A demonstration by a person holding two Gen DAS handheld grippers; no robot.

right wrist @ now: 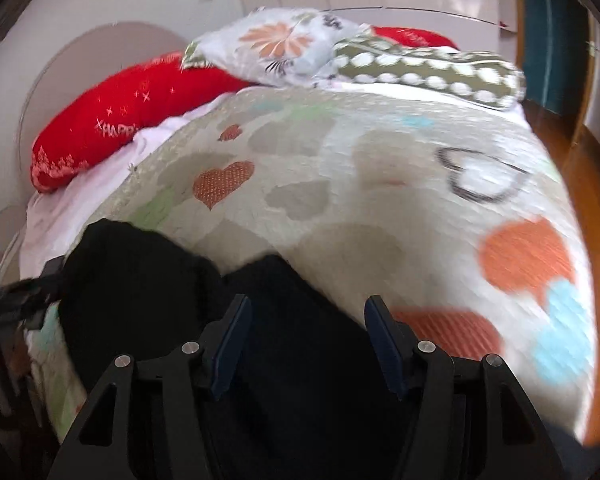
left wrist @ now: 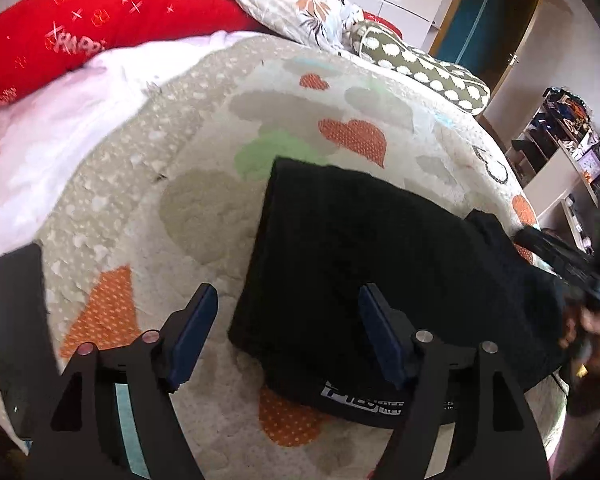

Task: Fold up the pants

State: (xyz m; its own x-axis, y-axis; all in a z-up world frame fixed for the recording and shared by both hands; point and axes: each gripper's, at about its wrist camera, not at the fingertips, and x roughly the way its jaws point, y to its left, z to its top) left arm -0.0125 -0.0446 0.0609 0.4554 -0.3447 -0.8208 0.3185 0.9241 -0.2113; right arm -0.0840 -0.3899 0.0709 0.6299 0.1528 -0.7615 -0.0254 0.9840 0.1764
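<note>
The black pants (left wrist: 360,264) lie folded into a compact rectangle on the heart-patterned quilt (left wrist: 204,184), a white logo band at their near edge. My left gripper (left wrist: 288,336) is open and empty, hovering over the pants' near left corner. In the left wrist view the right gripper (left wrist: 572,268) is at the pants' right edge, blurred. In the right wrist view my right gripper (right wrist: 306,344) is open and empty above the black pants (right wrist: 180,312), which bunch up to the left. The left gripper (right wrist: 24,292) shows at the far left there.
A red pillow (left wrist: 100,28), a floral pillow (left wrist: 296,4) and a green dotted bolster (left wrist: 428,68) lie at the head of the bed. A white sheet (left wrist: 40,140) lies left of the quilt. Shelves with clocks (left wrist: 572,152) stand to the right. A wooden doorframe (right wrist: 592,208) is at the bed's right.
</note>
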